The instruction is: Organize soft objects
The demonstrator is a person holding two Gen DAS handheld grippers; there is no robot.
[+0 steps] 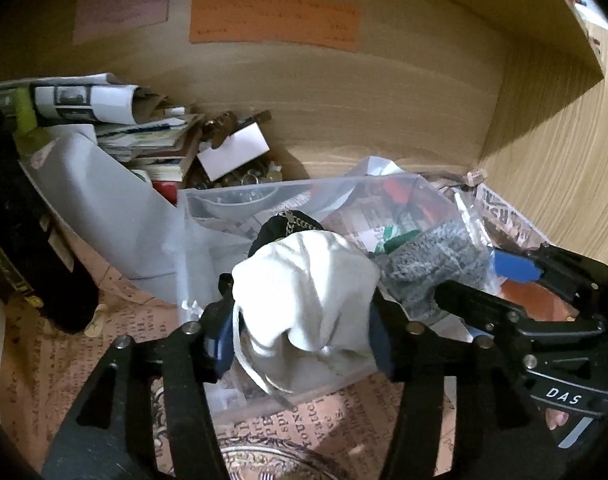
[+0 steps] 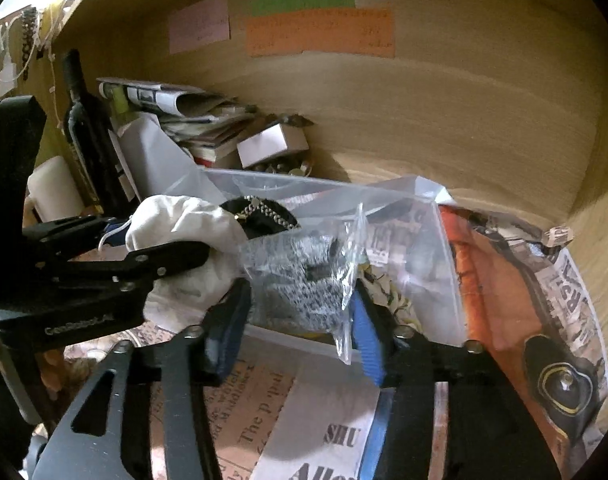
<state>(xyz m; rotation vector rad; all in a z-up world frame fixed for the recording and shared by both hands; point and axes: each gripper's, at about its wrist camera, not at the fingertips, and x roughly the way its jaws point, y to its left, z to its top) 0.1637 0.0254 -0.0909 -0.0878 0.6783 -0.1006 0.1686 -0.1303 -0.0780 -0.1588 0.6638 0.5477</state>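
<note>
My left gripper (image 1: 302,320) is shut on a white cloth pouch (image 1: 304,284) with a black item and a chain (image 1: 296,220) poking out of its top. It holds the pouch over a clear plastic bin (image 1: 224,200). My right gripper (image 2: 300,312) is shut on a clear plastic bag holding a grey knitted piece (image 2: 300,276), just right of the pouch (image 2: 184,232). The right gripper shows in the left wrist view (image 1: 515,280), the left gripper in the right wrist view (image 2: 152,258). The grey knit also shows in the left view (image 1: 431,268).
All sits in a wooden shelf recess lined with newsprint paper (image 1: 84,352). A dark bottle (image 2: 84,132), a paper stack (image 1: 144,132), a small white box (image 1: 234,152) and colored notes on the back wall (image 1: 272,20) stand behind. An orange newsprint bag (image 2: 503,280) lies right.
</note>
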